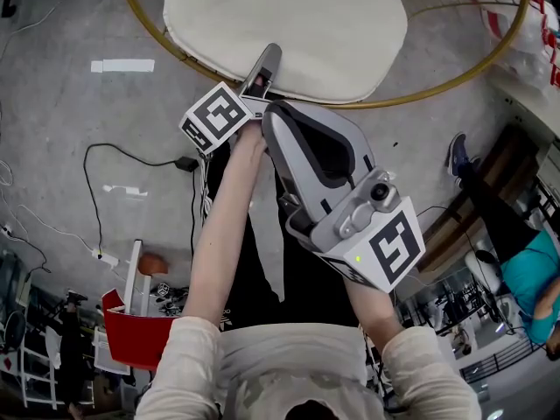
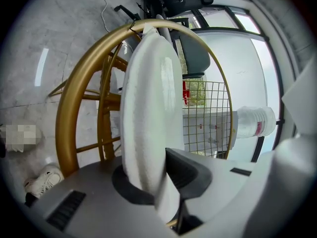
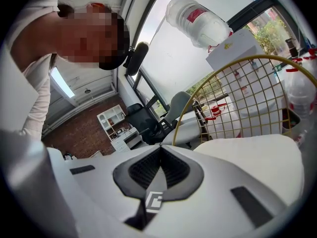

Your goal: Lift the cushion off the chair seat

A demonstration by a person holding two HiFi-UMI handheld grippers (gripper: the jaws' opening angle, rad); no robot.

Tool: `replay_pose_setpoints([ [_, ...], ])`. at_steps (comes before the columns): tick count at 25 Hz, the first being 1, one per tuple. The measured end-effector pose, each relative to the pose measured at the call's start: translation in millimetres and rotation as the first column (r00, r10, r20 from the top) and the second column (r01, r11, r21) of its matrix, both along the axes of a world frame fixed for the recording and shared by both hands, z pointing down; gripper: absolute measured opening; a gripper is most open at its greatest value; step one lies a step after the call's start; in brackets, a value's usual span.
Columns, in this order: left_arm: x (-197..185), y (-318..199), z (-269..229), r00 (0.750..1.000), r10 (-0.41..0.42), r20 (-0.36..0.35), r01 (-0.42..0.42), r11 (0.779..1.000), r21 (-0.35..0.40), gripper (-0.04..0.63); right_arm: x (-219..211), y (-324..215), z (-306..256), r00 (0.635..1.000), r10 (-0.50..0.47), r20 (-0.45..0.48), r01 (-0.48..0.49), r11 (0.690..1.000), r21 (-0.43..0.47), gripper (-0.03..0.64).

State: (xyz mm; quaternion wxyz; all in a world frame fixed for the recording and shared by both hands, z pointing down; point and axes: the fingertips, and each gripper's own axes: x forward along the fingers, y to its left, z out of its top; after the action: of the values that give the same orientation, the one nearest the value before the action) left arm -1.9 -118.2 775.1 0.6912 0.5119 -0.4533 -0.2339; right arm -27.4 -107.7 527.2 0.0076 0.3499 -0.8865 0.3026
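A cream round cushion (image 1: 289,24) lies on the seat of a chair with a gold hoop frame (image 1: 147,31). My left gripper (image 1: 269,55) reaches over the near rim of the seat and is shut on the cushion's edge. In the left gripper view the thick white cushion (image 2: 148,113) stands between the jaws and is pinched there, with the gold hoop (image 2: 74,93) behind it. My right gripper (image 1: 268,116) hangs just short of the chair, its jaws shut with nothing between them (image 3: 160,150). The cushion (image 3: 252,157) lies to its right, and the chair's wire back (image 3: 247,98) rises beyond.
Grey concrete floor surrounds the chair. Black and white cables (image 1: 131,160) run at the left, with a strip of white tape (image 1: 122,66) beyond them. A red box (image 1: 131,331) stands at lower left. A person in teal (image 1: 534,278) and a shoe (image 1: 457,154) are at the right.
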Motion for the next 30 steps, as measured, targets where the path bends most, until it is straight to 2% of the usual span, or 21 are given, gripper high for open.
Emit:
replay_pose_setpoints([
  [12,-1,1,-12,1.000,0.000,-0.031,0.001,0.999,0.041,0.061,6,-2,0,0.999,0.017,-0.033,-0.017,1.000,0.001,0.015],
  [17,-1,-1,-23,0.999,0.003,-0.042,0.000,0.998,0.056,0.058,12,-6,-10,0.998,0.033,-0.051,-0.032,0.999,0.029,0.015],
  [25,-3,-7,-69,0.997,-0.014,-0.077,0.022,0.995,0.095,0.052,6,-13,-56,0.997,0.023,-0.067,-0.016,0.995,0.101,0.015],
  [30,-10,-20,-107,0.995,-0.032,-0.089,0.043,0.991,0.130,0.049,9,-26,-100,0.994,0.067,-0.081,-0.053,0.984,0.168,0.015],
])
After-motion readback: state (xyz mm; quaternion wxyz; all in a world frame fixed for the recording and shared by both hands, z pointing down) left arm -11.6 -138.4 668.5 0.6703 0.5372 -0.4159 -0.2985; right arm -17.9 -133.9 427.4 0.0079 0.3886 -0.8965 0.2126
